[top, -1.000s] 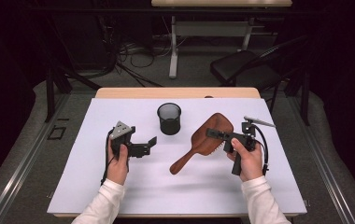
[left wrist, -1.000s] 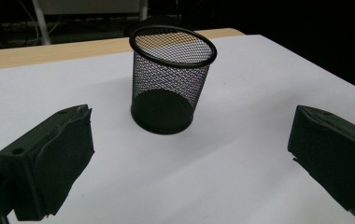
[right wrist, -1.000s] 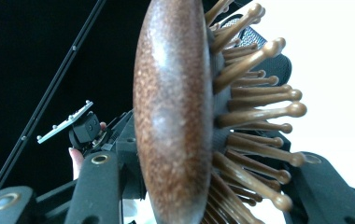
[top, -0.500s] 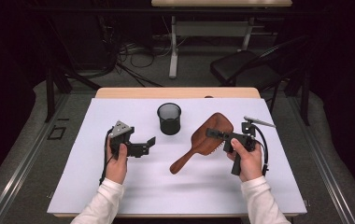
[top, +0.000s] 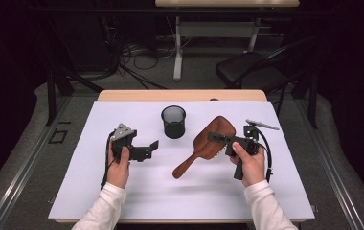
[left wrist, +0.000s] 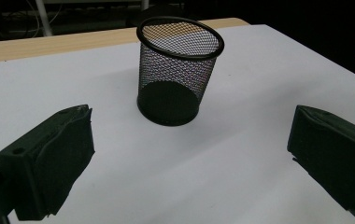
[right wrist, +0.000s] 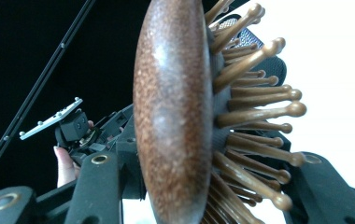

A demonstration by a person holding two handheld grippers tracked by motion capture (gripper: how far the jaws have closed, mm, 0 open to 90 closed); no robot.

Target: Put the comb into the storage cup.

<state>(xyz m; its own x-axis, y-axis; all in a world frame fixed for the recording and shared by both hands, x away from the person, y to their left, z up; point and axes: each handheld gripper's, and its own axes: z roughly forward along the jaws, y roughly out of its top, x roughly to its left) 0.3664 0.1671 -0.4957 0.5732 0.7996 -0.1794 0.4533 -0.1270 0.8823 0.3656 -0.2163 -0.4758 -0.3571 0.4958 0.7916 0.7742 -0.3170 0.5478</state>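
Nothing moved: right tongs (top: 217, 137) clamp the wooden bristled hairbrush (top: 208, 145); left tongs (top: 152, 146) gape apart.

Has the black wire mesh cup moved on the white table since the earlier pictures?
No. The black wire mesh cup stands at the same spot on the white table, equally close to the table's wooden far edge as before.

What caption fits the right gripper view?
Right gripper clamps a wooden hairbrush edge-on, pins pointing right, left gripper behind.
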